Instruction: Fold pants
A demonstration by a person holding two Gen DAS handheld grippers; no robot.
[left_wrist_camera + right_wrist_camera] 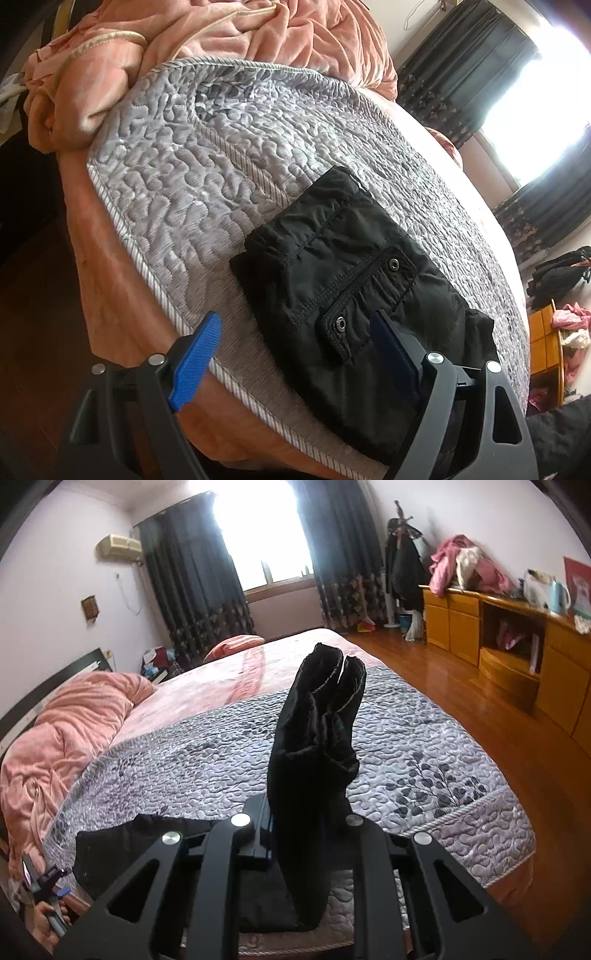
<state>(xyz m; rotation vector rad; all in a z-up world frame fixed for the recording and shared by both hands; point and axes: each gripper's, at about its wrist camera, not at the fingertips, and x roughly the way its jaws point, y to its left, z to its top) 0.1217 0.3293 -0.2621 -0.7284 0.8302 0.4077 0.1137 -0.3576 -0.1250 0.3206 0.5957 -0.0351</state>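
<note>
R gripper (306,834) fingers clamped on black pants (317,746); L gripper (295,354) fingers apart.

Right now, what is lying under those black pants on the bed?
The black pants rest on a grey quilted bedspread, itself over a pink blanket. The quilt directly beneath the pants is covered from view.

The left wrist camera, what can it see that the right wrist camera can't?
Only the left view shows the pants' pocket flap with two snaps and the left tongs wide open, blue pads showing. Only the right view shows the right tongs shut on a lifted part of the pants, plus the dresser and wood floor. Both show the black pants, grey quilt, pink blanket and curtains.
</note>
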